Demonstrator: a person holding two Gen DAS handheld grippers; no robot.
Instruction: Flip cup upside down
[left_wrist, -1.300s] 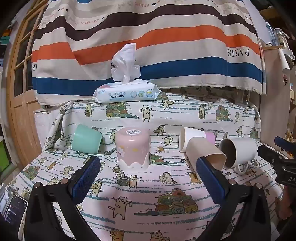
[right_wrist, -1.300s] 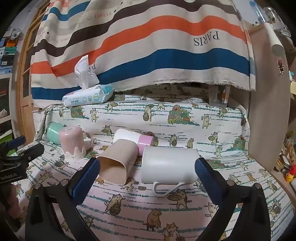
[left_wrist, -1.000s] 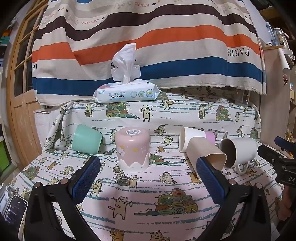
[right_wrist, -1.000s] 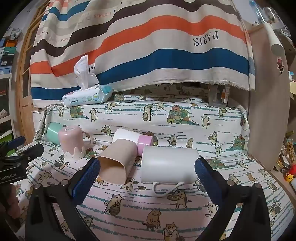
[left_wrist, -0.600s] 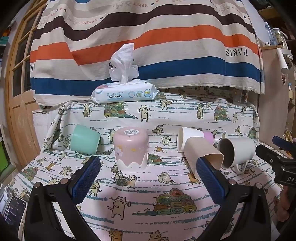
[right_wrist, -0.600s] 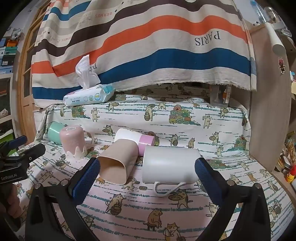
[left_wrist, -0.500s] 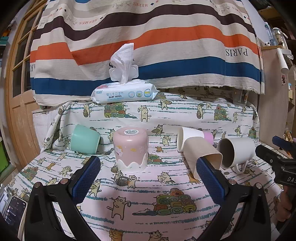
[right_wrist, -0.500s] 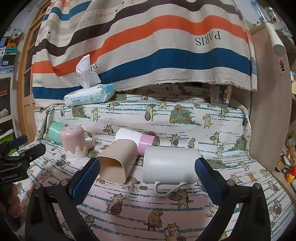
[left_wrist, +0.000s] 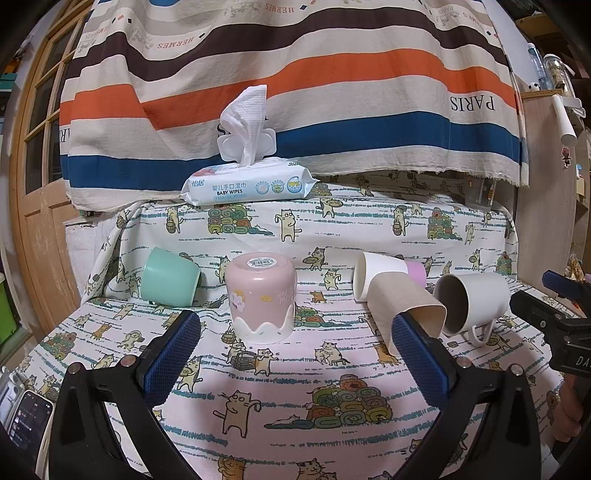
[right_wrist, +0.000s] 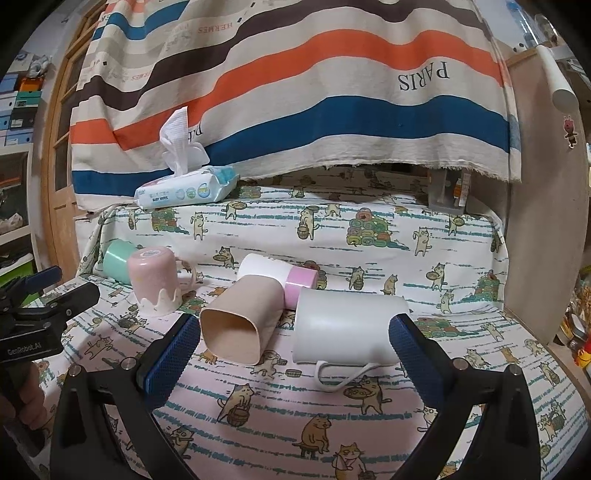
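Observation:
A pink cup (left_wrist: 261, 297) with a white wavy rim stands upside down on the cat-print cloth (left_wrist: 295, 398); it also shows in the right wrist view (right_wrist: 155, 281). A mint cup (left_wrist: 168, 277), a white-and-pink cup (left_wrist: 384, 271), a beige square cup (left_wrist: 404, 314) and a white mug (left_wrist: 472, 304) lie on their sides. My left gripper (left_wrist: 295, 350) is open and empty, in front of the pink cup. My right gripper (right_wrist: 293, 354) is open and empty, just short of the beige cup (right_wrist: 240, 323) and white mug (right_wrist: 347, 328).
A pack of baby wipes (left_wrist: 251, 186) sits on the raised ledge behind the cups, under a striped hanging cloth (left_wrist: 295, 92). A wooden door (left_wrist: 33, 184) is at the left and a wooden panel (right_wrist: 546, 221) at the right. A phone (left_wrist: 27, 413) lies at the lower left.
Both grippers have shifted only slightly; the scene has drifted a little in both views. No cup has moved.

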